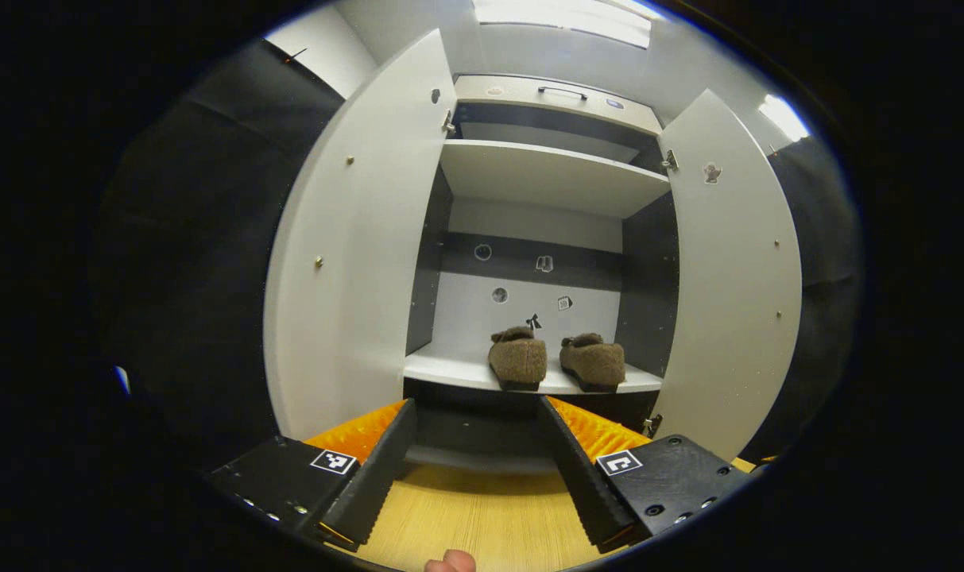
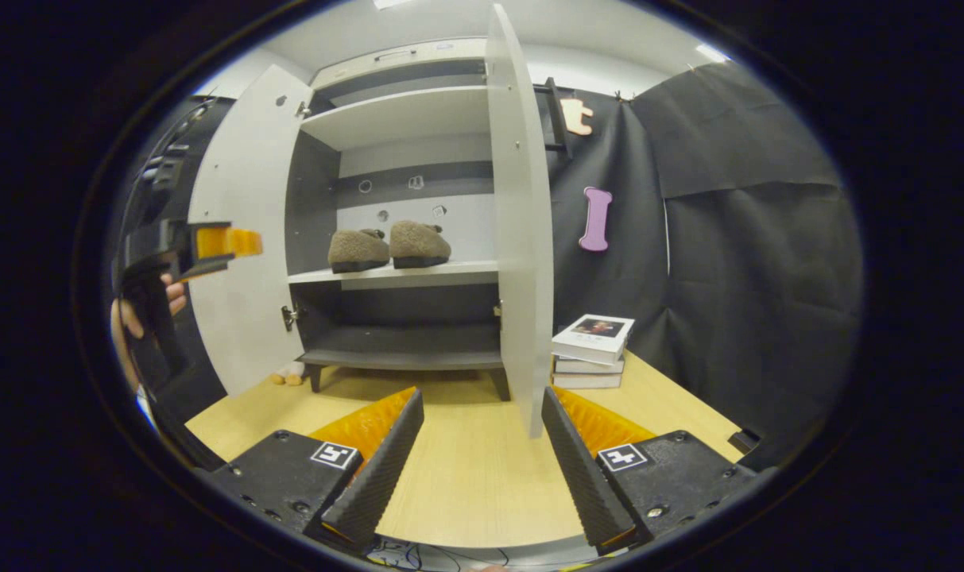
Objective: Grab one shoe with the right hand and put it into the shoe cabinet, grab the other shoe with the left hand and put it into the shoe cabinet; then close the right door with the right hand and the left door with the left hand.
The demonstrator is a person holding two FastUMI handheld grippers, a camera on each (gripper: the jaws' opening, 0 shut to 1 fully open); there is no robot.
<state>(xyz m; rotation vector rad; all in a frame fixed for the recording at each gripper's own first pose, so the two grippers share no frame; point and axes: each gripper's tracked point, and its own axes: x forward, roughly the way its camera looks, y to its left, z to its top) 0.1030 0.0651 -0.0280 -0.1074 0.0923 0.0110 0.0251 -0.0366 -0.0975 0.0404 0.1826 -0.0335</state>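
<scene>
Two brown fuzzy shoes stand side by side on the middle shelf of the white shoe cabinet: one shoe on the left, the other shoe on the right. In the right gripper view they are the left shoe and the right shoe. Both doors stand open: left door, right door, the latter edge-on as right door. My left gripper is open and empty in front of the cabinet, also seen as left gripper held by a hand. My right gripper is open, empty, just before the right door's edge.
A stack of books lies on the wooden table to the right of the cabinet. Black cloth hangs behind and to the right. A small object lies by the cabinet's left foot.
</scene>
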